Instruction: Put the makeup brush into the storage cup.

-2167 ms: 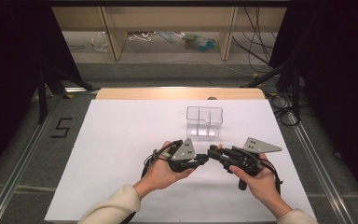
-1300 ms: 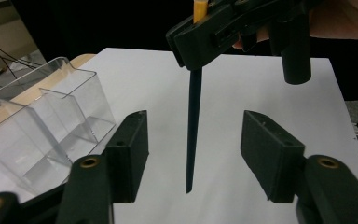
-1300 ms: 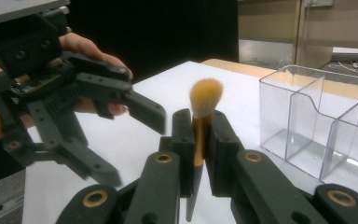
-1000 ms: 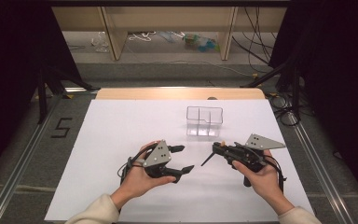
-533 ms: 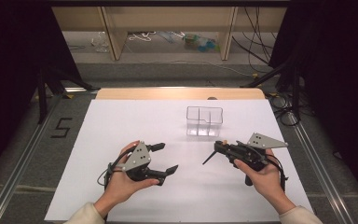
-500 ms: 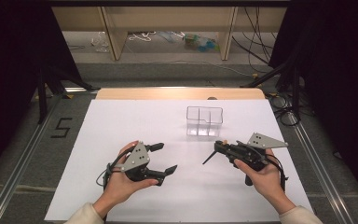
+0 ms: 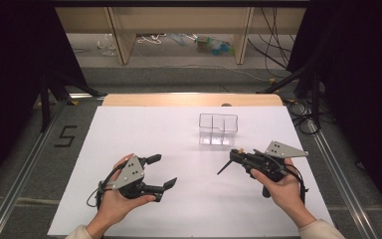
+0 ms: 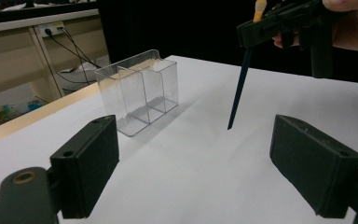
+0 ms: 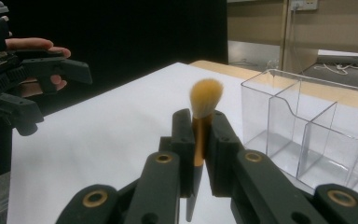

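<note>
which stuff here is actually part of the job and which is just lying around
Part of the job:
- makeup brush, clamped in the right gripper, bristles up
- clear divided organizer, empty, on the white table
- left gripper, open, holding nothing

Just lying about:
- cables on the floor beyond the table
- bottle-like clutter under the far bench

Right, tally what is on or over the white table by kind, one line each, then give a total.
Grippers: 2, the left gripper open, the right gripper shut on the brush
Makeup brush: 1, tan bristles, dark handle
Clear organizer: 1, with compartments, nothing in them
Total: 4
</note>
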### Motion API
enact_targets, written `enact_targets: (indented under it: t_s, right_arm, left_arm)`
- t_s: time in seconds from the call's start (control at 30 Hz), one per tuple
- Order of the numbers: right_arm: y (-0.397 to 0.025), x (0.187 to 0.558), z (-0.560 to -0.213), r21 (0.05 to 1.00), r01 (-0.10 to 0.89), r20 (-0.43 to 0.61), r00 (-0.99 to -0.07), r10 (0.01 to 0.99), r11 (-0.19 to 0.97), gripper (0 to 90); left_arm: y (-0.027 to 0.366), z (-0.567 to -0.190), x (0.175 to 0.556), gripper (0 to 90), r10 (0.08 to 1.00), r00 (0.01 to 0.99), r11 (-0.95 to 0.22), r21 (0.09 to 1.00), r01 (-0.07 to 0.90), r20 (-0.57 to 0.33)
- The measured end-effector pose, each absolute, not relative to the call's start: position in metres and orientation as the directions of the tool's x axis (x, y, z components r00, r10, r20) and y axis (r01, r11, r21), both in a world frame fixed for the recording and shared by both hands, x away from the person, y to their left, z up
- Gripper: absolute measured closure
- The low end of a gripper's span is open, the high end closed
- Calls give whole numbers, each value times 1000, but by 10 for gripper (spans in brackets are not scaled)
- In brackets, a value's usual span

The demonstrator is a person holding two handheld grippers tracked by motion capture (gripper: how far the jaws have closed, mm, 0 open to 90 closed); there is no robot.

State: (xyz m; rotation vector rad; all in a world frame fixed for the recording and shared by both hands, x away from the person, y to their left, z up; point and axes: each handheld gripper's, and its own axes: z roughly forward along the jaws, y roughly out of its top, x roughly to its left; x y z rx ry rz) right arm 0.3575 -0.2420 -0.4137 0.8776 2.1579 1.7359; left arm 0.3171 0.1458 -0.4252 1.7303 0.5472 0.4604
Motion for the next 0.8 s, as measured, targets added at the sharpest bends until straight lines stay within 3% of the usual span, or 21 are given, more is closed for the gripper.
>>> enact_targets:
  t_s: [0.8]
  right_arm:
    - [-244,364,-411,953,283,165,-786,596,110,839]
  left_arm:
    - [193,-432,293,151,662,749,-147,984,100,23]
